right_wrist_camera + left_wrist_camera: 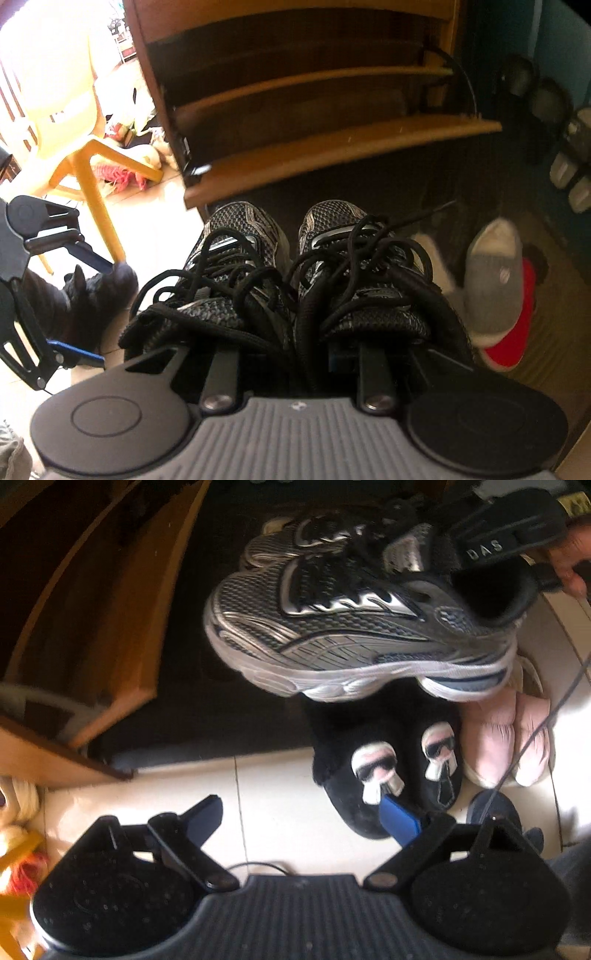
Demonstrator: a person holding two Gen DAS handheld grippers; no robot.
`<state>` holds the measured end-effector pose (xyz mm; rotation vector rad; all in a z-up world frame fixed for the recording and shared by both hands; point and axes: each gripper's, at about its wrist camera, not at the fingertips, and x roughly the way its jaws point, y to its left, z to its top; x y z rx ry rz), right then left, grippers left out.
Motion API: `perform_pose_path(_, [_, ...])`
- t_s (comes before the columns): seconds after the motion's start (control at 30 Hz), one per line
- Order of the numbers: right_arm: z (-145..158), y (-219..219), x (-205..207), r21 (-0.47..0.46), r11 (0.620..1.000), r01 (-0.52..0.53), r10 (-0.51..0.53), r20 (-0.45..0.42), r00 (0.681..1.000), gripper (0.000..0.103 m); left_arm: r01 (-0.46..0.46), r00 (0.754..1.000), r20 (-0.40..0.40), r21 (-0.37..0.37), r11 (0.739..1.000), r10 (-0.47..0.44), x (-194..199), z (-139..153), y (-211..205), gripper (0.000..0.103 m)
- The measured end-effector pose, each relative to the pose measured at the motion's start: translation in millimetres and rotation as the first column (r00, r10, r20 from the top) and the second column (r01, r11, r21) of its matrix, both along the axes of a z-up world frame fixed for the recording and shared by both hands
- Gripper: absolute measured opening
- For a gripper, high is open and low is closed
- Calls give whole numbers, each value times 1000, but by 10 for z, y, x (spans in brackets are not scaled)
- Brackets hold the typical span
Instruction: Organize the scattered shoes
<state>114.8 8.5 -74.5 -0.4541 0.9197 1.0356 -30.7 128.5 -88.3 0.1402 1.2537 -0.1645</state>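
A pair of silver-and-black mesh sneakers (332,627) with black laces hangs in the air. My right gripper (295,354) is shut on them, one finger inside each shoe (236,258), pinching the inner collars together. In the left wrist view the right gripper (517,535) grips the heels from the upper right. My left gripper (303,812) is open and empty above the tiled floor. It stands close over a pair of black furry slippers (388,775) with cartoon faces. The right wrist view shows the left gripper (107,310) at the far left, beside those slippers (92,291).
A wooden shoe rack (332,147) with slanted shelves stands ahead. Pink slippers (506,738) lie beside the black ones. A grey and red slipper (495,288) sits on the dark mat, with grey sandals (576,162) by the wall. A yellow chair (92,158) stands to the left.
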Motion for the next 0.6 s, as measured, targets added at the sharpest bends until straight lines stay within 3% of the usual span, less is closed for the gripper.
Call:
perform_pose_path(0.3, [249,296,454,7,1000,-10,10,28,1000,23,22,999,33,-8,1000,-22,565,162,230,92])
perform_pose_path(0.6, [318,464,826,11,1000,24,-25,41,999,23,72,995,60,32,997,-74,824,232,319,92])
